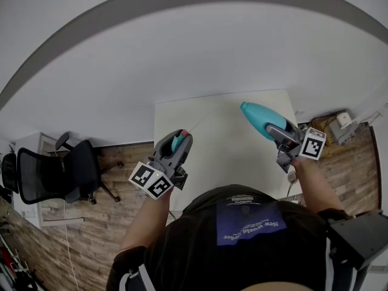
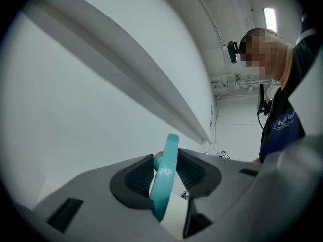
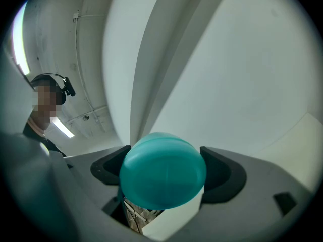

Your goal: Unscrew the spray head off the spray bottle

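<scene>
Over the white tabletop (image 1: pixel 221 144) beside wood floor (image 1: pixel 118 220), the spray head (image 2: pixel 168 158) is gripped by left tongs (image 2: pixel 167 171), the bottle (image 3: pixel 162 169) by right tongs (image 3: pixel 164 174).

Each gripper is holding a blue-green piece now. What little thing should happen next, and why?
Probably lower the left gripper and set the spray head down on the white table. The head already looks unscrewed: the left gripper is shut on it, the right gripper is shut on the bottle, and the two pieces are held well apart above the table.
</scene>
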